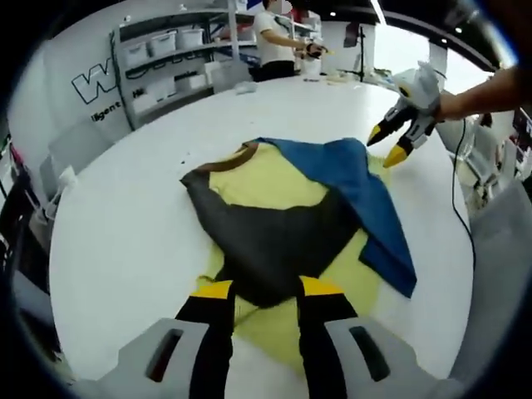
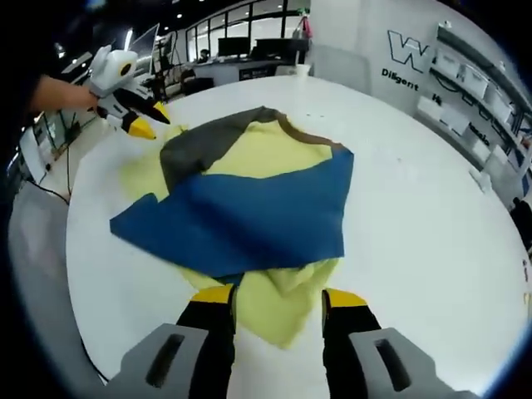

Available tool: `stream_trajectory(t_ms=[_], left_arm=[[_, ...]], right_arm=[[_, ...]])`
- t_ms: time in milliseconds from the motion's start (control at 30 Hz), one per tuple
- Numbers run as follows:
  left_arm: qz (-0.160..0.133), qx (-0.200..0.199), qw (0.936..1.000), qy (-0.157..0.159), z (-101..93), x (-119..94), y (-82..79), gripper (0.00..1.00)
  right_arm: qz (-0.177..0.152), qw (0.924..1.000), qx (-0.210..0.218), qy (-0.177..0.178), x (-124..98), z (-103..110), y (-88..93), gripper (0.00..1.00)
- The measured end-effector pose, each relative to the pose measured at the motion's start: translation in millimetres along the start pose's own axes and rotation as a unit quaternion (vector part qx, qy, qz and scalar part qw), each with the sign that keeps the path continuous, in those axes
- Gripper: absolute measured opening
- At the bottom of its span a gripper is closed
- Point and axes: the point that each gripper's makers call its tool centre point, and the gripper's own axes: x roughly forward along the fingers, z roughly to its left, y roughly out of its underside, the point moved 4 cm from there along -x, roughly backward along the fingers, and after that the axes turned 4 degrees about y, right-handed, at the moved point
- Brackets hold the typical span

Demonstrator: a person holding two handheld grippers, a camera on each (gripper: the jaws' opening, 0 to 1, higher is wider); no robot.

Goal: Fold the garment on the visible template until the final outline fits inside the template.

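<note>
Garment (image 1: pixel 291 224), yellow with dark grey and blue panels, lies mid-table on the white round table (image 1: pixel 125 241), blue panel folded across the yellow. Left gripper (image 1: pixel 264 293): jaws apart, tips over the garment's near edge, nothing held. Right gripper (image 2: pixel 278 298): jaws apart, empty, at the yellow hem.

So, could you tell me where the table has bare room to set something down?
The white table is bare on the side past the garment's blue fold, toward the wall shelves, and around the garment in the left gripper view. The middle is crowded by garment and yellow template.
</note>
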Motion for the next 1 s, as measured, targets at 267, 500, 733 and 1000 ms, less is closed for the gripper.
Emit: stream_trajectory(t_ms=[267,500,733,1000], left_arm=[[0.019,0.018,0.9995,0.017,-11.6,-1,18.9,0.27],[0.032,0.014,0.9989,0.031,-17.1,-1,35.3,0.26],[0.038,0.008,0.9985,0.039,-20.1,-2,42.6,0.26],[0.066,0.047,0.9952,0.055,-34.8,-4,59.5,0.25]], right_arm=[[0.028,0.9995,-0.012,-0.009,0,8,17.1,0.28],[0.037,0.9992,0.002,-0.014,1,9,23.9,0.27],[0.036,0.9991,0.016,-0.017,2,9,24.2,0.26],[0.037,0.9992,0.005,-0.013,2,7,24.9,0.22]])
